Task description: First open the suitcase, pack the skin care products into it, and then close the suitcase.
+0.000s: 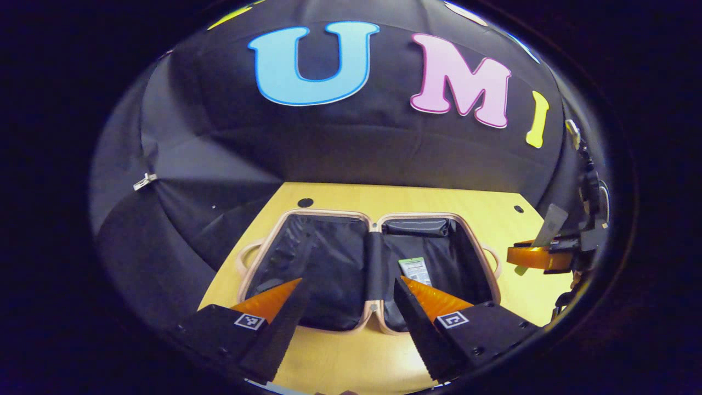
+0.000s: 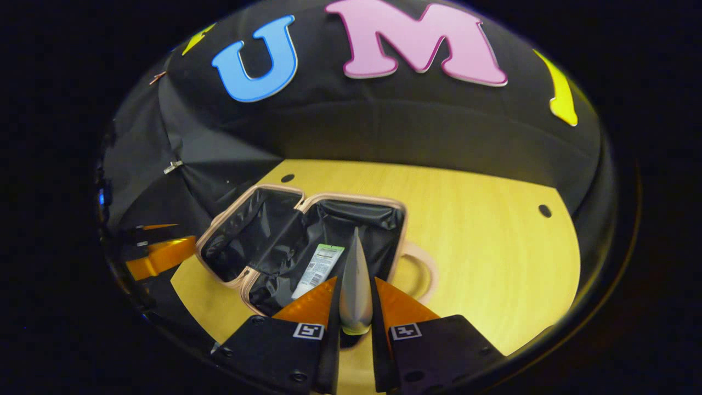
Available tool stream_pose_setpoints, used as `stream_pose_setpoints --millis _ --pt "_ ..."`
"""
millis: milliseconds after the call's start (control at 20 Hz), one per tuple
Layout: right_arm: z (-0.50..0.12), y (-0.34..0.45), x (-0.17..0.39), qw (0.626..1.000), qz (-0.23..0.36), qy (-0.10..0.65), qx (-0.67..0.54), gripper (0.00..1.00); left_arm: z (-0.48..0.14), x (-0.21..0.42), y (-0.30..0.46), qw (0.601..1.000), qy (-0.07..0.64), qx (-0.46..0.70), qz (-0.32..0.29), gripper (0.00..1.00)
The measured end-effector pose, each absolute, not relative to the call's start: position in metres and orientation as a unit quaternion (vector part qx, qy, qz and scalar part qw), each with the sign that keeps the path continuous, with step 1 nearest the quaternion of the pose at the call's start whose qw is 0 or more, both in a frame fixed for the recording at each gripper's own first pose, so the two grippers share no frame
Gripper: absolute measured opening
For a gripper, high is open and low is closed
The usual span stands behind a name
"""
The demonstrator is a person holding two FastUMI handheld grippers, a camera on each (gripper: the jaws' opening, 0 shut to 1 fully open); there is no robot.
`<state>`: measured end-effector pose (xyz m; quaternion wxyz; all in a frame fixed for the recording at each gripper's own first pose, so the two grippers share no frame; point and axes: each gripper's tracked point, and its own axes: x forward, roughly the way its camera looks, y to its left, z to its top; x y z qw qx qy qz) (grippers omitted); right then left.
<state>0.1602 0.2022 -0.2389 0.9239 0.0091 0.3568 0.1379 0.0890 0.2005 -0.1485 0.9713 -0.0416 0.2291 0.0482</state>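
Observation:
The pink-rimmed suitcase [image 1: 329, 213] lies open flat on the wooden table, both black-lined halves facing up. A flat product pack with a green top [image 1: 415, 270] rests in its right half. My left gripper [image 1: 351, 280] hovers open over the suitcase's near edge, with nothing between its fingers. In the right gripper view, my right gripper [image 2: 356, 281] is shut on a silver tube [image 2: 355, 296] that points toward the suitcase [image 2: 351, 197], just short of its near rim, with the green-topped pack [image 2: 318, 269] beside it. The left gripper view shows the right gripper [image 1: 518, 258] and tube [image 1: 551, 224] at the far right.
The wooden table [image 1: 351, 356] has small dark holes near its back corners [image 1: 305, 202]. Black cloth walls close in behind and on the left. A broad bare stretch of table [image 2: 482, 247] lies right of the suitcase handle [image 2: 422, 269]. The left gripper [image 2: 181, 235] shows at the far left.

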Motion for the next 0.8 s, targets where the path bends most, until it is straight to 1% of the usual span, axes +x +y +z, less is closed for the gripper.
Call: stream_pose_setpoints --millis 150,250,400,500,550,600,650,700,800 --pt "-0.292 0.21 0.172 0.904 0.101 0.415 -0.019 0.29 -0.165 0.059 0.221 0.964 0.249 -0.07 0.06 0.99" --pt "-0.316 0.219 0.177 0.891 0.099 0.441 -0.04 0.29 -0.176 0.043 0.233 0.961 0.259 -0.069 0.071 0.99" --pt "-0.344 0.22 0.167 0.861 0.067 0.502 -0.035 0.29 -0.189 0.025 0.235 0.957 0.273 -0.07 0.067 0.99" --pt "-0.352 0.215 0.172 0.858 0.042 0.51 -0.041 0.29 -0.196 0.022 0.237 0.956 0.279 -0.069 0.063 0.99" --pt "-0.351 0.218 0.171 0.858 0.041 0.511 -0.035 0.29 -0.198 0.022 0.238 0.955 0.281 -0.07 0.064 0.99" --pt "-0.351 0.221 0.171 0.856 0.043 0.514 -0.027 0.22 -0.202 0.022 0.239 0.954 0.284 -0.074 0.066 0.99" --pt "-0.348 0.226 0.167 0.854 0.045 0.519 -0.017 0.24 -0.201 0.019 0.242 0.953 0.285 -0.079 0.069 0.99" --pt "-0.341 0.232 0.165 0.855 0.053 0.516 -0.006 0.37 -0.201 0.02 0.248 0.952 0.283 -0.084 0.077 0.99" --pt "-0.316 0.23 0.173 0.877 0.055 0.478 0.005 0.61 -0.201 0.024 0.265 0.951 0.278 -0.087 0.103 0.99"
